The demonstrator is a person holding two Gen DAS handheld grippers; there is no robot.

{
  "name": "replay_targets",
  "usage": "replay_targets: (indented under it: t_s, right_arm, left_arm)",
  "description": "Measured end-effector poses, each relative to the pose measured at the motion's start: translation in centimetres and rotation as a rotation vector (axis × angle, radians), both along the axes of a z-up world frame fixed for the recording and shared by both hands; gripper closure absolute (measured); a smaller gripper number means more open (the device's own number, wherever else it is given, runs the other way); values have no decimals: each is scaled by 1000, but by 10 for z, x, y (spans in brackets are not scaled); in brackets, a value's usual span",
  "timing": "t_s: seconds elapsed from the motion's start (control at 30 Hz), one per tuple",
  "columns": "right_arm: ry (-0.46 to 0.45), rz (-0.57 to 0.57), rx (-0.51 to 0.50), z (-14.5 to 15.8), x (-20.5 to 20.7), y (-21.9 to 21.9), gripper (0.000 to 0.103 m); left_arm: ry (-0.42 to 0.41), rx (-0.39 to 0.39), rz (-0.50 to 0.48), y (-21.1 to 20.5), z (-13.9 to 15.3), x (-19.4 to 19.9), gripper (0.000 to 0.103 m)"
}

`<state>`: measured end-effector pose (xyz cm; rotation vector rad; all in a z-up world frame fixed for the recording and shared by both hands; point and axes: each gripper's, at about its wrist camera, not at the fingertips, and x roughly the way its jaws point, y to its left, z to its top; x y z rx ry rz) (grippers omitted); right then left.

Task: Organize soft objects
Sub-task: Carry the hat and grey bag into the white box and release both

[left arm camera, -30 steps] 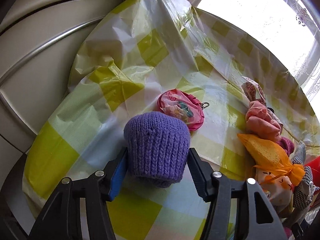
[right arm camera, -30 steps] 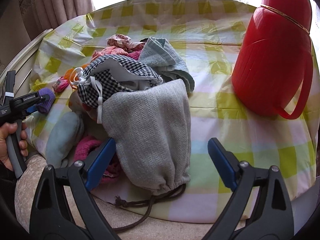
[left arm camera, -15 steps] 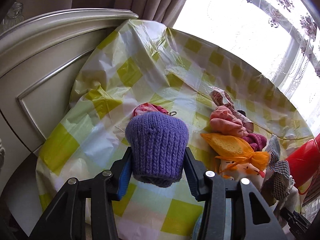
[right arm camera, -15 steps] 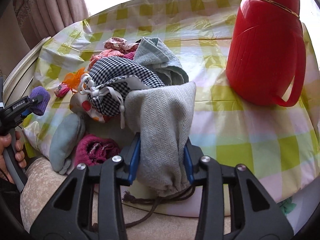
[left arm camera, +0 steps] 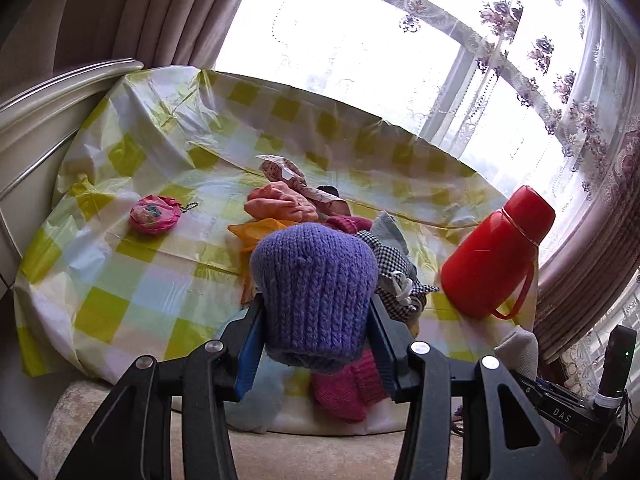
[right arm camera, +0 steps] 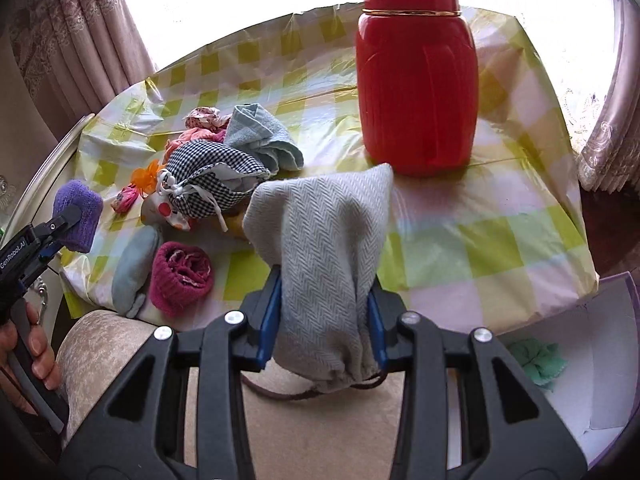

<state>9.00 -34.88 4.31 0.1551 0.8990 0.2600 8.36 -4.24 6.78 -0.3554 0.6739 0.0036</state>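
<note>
Currently both tools carry items clear of the surface [right arm camera: 500, 240]: left tool [left arm camera: 316, 344] clamps purple knit cap [left arm camera: 314, 292], right tool [right arm camera: 324, 320], its jaws just closed, pinches grey drawstring pouch [right arm camera: 324, 248]. Next, probably: drop them in white box [right arm camera: 592, 360], near right. Left tool reads "GenRobot.AI".

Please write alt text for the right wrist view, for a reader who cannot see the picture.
The right claw grips a grey herringbone drawstring pouch above the near edge of a table with a yellow checked cover. Behind it stand a red thermos jug and a pile of small fabric items. At far left, the left claw holds a purple knitted piece.
</note>
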Motion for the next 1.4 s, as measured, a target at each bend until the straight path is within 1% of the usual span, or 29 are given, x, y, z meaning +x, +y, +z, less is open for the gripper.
replay_targets:
  t_s: [0.13,0.3,0.4,0.5,0.63,0.7,0.97,1.0,1.07,1.13,1.17,1.23,1.4]
  right_arm:
    - [10,-81,-20,2,-18,-44,62]
    - [55,-183,-56,0,-38,-95,62]
    - [107,-228,-91,-7,-50,-123,62]
    - [173,-256,-96,-20,-58,-145,61]
    - [226,-243,-68,-33,-70,-155,59]
    - [243,-233,-72,-38,-75,-155,58]
    - [364,-240,-92,-72,-108,-169,57]
    - [376,-245,-97,-76,-112,-172,56]
    - [398,-254,-105,-81,-119,-179,51]
    - [411,-273,-119,-83,-125,-186,28]
    - [408,-283,-128,-83,-128,-190,25]
    - [405,-314,-137,-82,-132,-199,25]
    - [361,-412,-99,-71,-139,-229,25]
  left_arm:
    - [-6,-7,-94,-34,4,-4,54]
    - [-14,-2,-183,-69,9,-7,54]
    - [-16,2,-219,-84,12,-10,54]
    - [-16,2,-249,-97,13,-13,54]
    - [-13,-1,-304,-117,15,-18,54]
    - [-6,-15,-345,-129,16,-20,54]
    - [55,-45,-607,-202,11,-36,54]
    - [68,-53,-638,-211,9,-38,54]
    - [97,-64,-701,-229,6,-40,54]
    - [136,-78,-768,-248,1,-43,53]
    - [152,-79,-796,-257,-1,-45,53]
    - [187,-71,-845,-274,-6,-49,53]
    - [258,-57,-961,-305,-17,-61,50]
